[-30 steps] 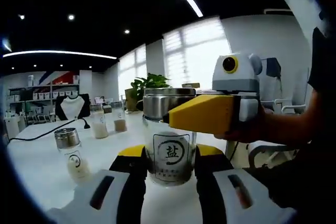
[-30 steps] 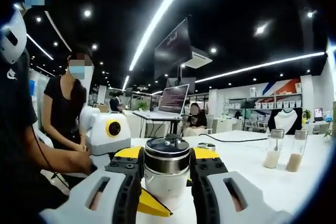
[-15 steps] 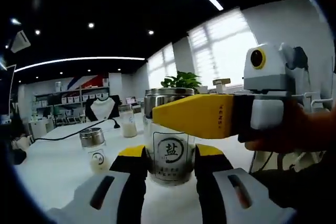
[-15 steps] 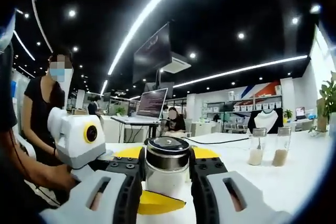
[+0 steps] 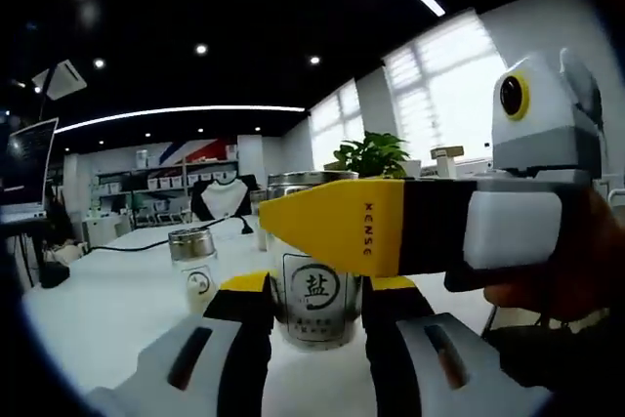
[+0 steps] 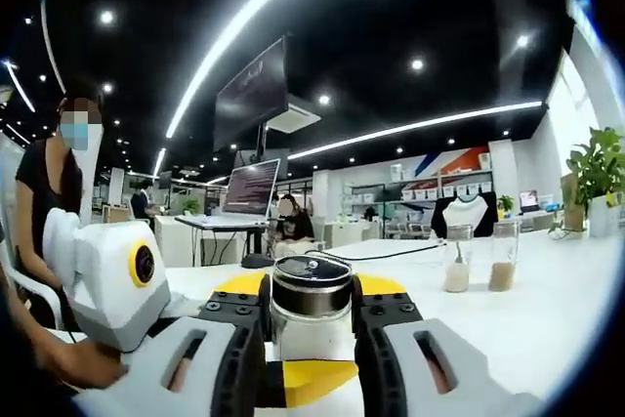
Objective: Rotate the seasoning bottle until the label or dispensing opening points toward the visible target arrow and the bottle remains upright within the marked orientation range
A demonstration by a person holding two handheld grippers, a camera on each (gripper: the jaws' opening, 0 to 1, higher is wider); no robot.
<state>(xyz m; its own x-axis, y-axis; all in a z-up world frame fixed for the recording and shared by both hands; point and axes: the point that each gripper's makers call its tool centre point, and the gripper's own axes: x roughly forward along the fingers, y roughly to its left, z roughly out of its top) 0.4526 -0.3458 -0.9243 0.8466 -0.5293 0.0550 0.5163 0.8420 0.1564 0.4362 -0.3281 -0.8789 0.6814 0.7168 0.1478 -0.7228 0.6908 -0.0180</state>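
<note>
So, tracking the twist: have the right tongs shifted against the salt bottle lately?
Yes: the right tongs swung left across the salt bottle, tip now past its left edge.

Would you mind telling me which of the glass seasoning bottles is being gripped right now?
The salt bottle with the steel lid, between both hand-held grippers' jaws. The smaller bottle and two slim shakers stand apart, untouched.

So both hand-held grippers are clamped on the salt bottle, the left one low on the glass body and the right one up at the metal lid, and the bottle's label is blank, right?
Not blank. In the left gripper view the salt bottle carries a label with a circled Chinese character. The rest holds: the left hand-held gripper clamps the glass body, and the right hand-held gripper clamps at the metal lid.
</note>
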